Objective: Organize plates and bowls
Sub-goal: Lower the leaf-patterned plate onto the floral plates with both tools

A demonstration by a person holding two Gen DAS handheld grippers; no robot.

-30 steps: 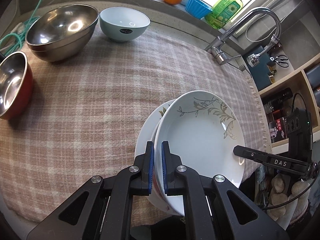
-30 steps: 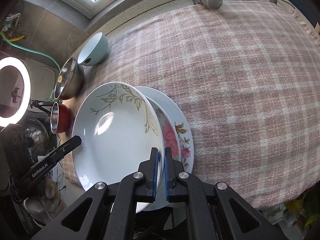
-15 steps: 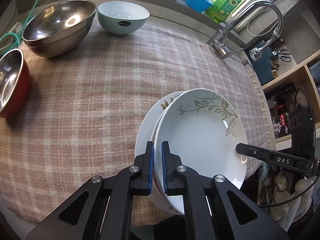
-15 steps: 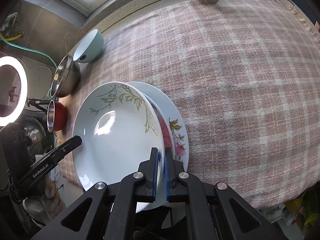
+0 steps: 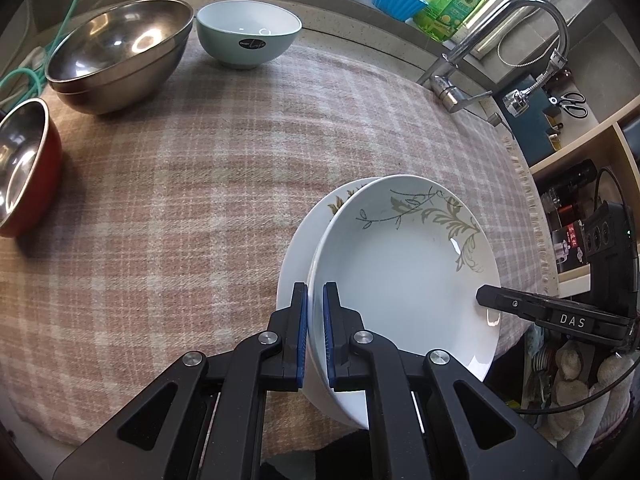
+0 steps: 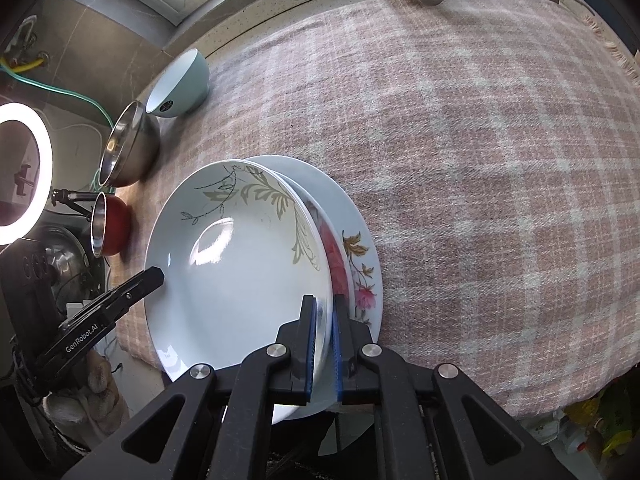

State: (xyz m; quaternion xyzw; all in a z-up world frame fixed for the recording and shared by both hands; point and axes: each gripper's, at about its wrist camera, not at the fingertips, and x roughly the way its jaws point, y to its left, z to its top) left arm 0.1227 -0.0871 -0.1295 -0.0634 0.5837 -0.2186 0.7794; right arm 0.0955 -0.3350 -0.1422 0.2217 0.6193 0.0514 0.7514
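both the left tool (image 5: 315, 334) and right tool (image 6: 325, 344) pinched opposite rims of the stiff, slippery, fragile white leaf-patterned ceramic plate (image 5: 404, 268) above the desk (image 5: 200, 184)

Both wrist cameras are looking steeply down along their fingers from close above the surface (image 5: 200, 200), sharing the leaf-patterned plate (image 5: 404, 264) from opposite sides.

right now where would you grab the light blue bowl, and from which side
Take the light blue bowl by its rim, from above, one finger inside the wall and one outside. It stands upright and open, with the steel bowl close on its left, so the right part of the rim looks freest.
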